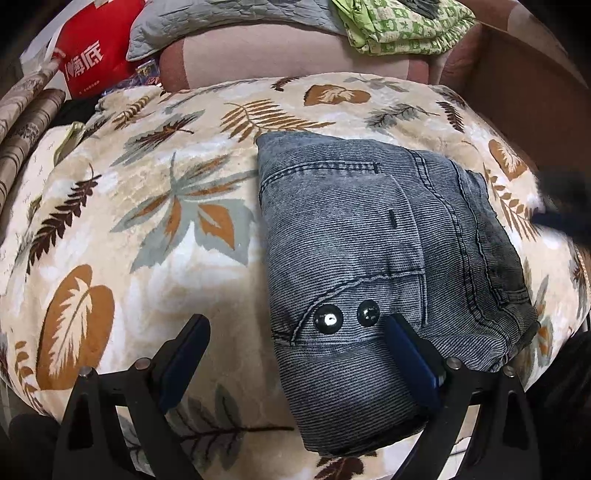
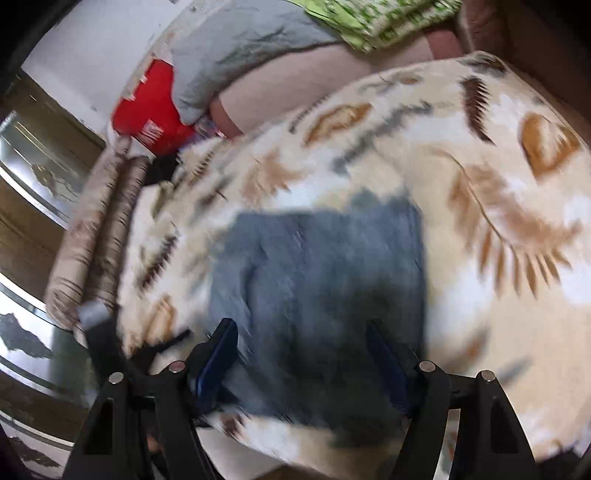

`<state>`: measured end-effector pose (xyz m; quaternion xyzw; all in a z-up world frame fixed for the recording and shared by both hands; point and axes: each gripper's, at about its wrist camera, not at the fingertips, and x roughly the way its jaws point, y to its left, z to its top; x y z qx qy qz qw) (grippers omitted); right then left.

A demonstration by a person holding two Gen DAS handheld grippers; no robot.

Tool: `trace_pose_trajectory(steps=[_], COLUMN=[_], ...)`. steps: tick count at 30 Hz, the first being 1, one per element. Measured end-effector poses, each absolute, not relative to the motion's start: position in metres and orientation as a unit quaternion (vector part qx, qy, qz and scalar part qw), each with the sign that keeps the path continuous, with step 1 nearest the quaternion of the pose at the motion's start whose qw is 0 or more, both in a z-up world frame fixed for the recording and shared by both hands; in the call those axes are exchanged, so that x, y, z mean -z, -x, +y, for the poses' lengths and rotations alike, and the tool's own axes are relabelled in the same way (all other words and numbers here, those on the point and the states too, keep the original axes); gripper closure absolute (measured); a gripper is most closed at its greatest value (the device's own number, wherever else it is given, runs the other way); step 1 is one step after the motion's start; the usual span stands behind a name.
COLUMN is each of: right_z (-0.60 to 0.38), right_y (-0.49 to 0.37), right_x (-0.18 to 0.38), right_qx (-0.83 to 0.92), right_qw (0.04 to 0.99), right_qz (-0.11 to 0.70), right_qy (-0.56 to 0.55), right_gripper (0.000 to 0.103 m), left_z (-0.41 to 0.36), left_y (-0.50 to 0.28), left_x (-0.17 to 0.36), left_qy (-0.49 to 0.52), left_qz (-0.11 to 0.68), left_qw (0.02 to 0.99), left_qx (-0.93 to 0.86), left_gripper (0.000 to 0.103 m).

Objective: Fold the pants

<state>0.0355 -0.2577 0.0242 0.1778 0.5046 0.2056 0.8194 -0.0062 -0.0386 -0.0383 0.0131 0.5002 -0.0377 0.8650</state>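
The grey-blue denim pants [image 1: 354, 236] lie folded into a compact rectangle on a leaf-patterned blanket [image 1: 129, 221], two dark buttons facing up near my left gripper. My left gripper [image 1: 297, 332] is open, with its right finger [image 1: 402, 343] over the pants' near corner and its left finger [image 1: 192, 339] over bare blanket; nothing is pinched. The right wrist view is motion-blurred. There the pants [image 2: 325, 280] lie just beyond and below my right gripper [image 2: 300, 330], which is open above them with nothing held between its fingers.
Behind the blanket are a pink cushion [image 1: 277, 51], a grey quilted pillow [image 1: 207, 22], a green patterned cloth [image 1: 402, 26] and a red bag [image 1: 92, 59]. A brown panel [image 1: 524, 96] borders the right. A dark blurred shape [image 1: 565, 210] sits at the right edge.
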Motion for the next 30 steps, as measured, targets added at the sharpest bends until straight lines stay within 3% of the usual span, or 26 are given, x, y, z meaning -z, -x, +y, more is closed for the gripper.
trace_pose_trajectory(steps=[5,8,15,17,21,30], right_z=[-0.241,-0.251,-0.243,-0.249,-0.269,-0.258], right_y=[-0.101,-0.132,-0.111,-0.104,-0.109,-0.111], right_x=[-0.005,0.066,0.025,0.018,0.058,-0.010], right_qx=[-0.269,-0.213,-0.205,-0.211,-0.160,-0.157], right_qw=[0.779,0.731,0.769,0.779,0.772,0.806], right_qz=[0.504,0.578,0.561,0.547,0.575,0.548], right_qy=[-0.257,-0.295,-0.227,-0.224,-0.219,-0.160], right_gripper=[0.028,0.040,0.038,0.030,0.028,0.028], left_z=[-0.039,-0.040,-0.036,-0.036,-0.036,-0.038], left_y=[0.005,0.005,0.004,0.004,0.005,0.021], left_x=[0.039,0.040,0.042,0.042,0.041,0.029], left_qy=[-0.015,-0.014,-0.003,-0.001,0.000,0.019], left_qz=[0.501,0.500,0.500,0.499,0.500,0.491], left_qw=[0.864,0.865,0.865,0.865,0.865,0.868], left_qx=[0.041,0.040,0.039,0.039,0.039,0.067], left_gripper=[0.006,0.006,0.003,0.003,0.003,0.003])
